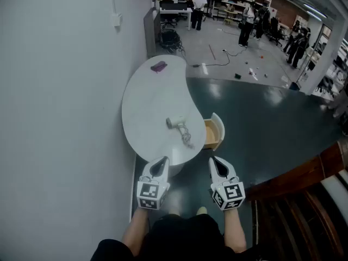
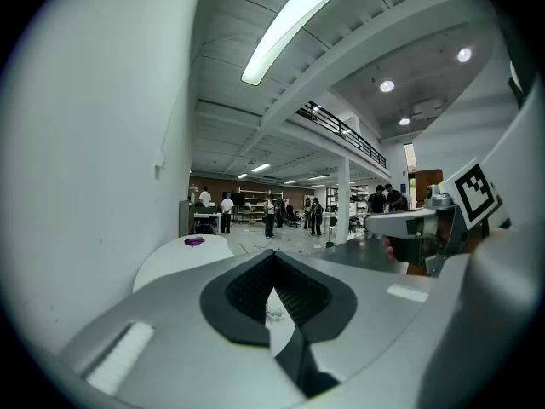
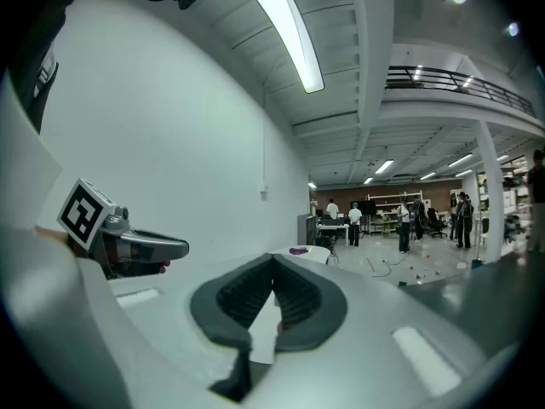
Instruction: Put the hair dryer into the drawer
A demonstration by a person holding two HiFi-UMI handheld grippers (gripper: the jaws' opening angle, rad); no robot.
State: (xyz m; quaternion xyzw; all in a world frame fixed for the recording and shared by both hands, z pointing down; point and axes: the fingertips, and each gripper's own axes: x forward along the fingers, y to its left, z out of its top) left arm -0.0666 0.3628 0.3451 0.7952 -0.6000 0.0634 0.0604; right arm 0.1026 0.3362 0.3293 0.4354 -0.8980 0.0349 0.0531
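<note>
Mid-frame on the table [image 1: 142, 99], the hair dryer [image 1: 176, 122] trails a loose cord [image 1: 187, 138], which my closed, empty left gripper [image 1: 163, 160] and right gripper [image 1: 213, 160] could leave hanging outside the drawer [image 1: 214, 135].

Left gripper [image 1: 163, 161], right gripper [image 1: 213, 161]: fingers [image 2: 243, 292] together

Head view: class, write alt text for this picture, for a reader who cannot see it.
A white hair dryer lies on a white curved table, near an open wooden drawer at the table's right side. Nearer, the left gripper and right gripper are held shut and empty.
</note>
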